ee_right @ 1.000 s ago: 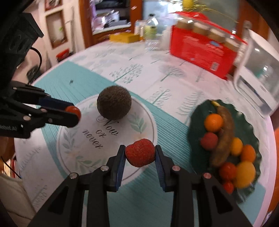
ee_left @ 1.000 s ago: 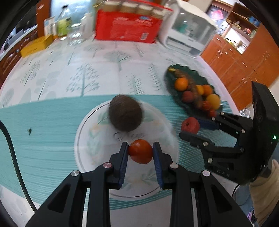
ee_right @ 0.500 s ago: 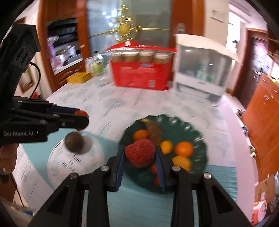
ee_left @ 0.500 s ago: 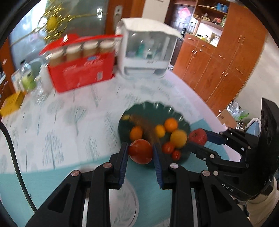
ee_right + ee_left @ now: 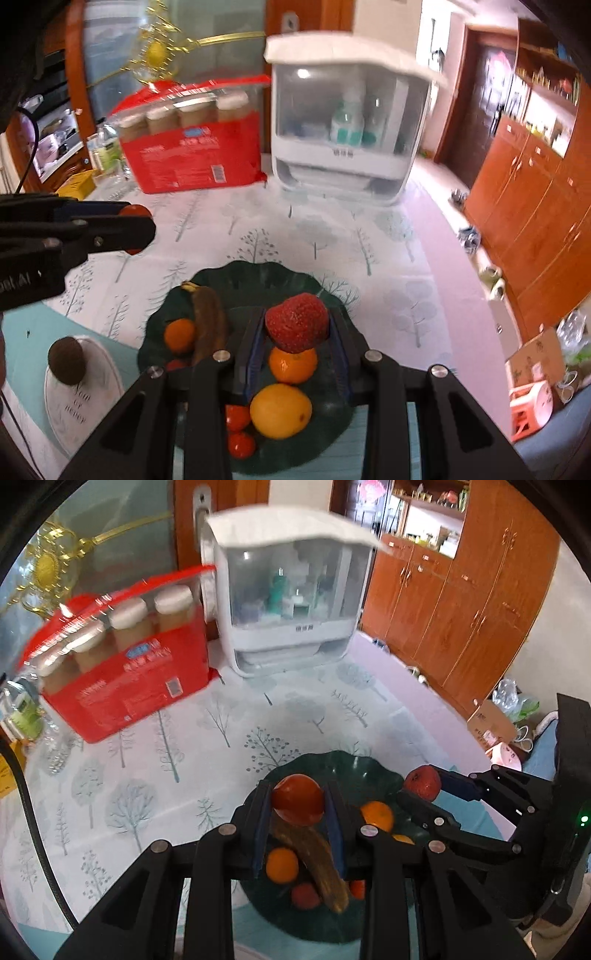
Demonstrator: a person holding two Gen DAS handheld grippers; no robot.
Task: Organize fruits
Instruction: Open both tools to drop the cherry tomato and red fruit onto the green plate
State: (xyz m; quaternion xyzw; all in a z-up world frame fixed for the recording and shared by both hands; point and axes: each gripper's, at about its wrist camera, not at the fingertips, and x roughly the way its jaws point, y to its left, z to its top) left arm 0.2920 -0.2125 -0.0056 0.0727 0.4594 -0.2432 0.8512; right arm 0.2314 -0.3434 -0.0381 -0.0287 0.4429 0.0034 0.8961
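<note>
Whereas a second ago both claws hung over the round white mat beside the brown coconut, they now hover above the dark green plate (image 5: 373,771). The left claw (image 5: 297,805) is clamped on a smooth red tomato (image 5: 297,799), the right claw (image 5: 296,328) on a bumpy red strawberry-like fruit (image 5: 296,322). Below them lie oranges (image 5: 293,363), a brown banana (image 5: 207,321) and small red fruits. The coconut (image 5: 66,355) sits far left on the tabletop (image 5: 258,225).

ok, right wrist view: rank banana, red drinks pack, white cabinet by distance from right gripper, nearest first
From the right gripper:
1. banana, on the green plate, just left.
2. white cabinet, far table edge, ahead.
3. red drinks pack, far left; too close to call against the cabinet.
</note>
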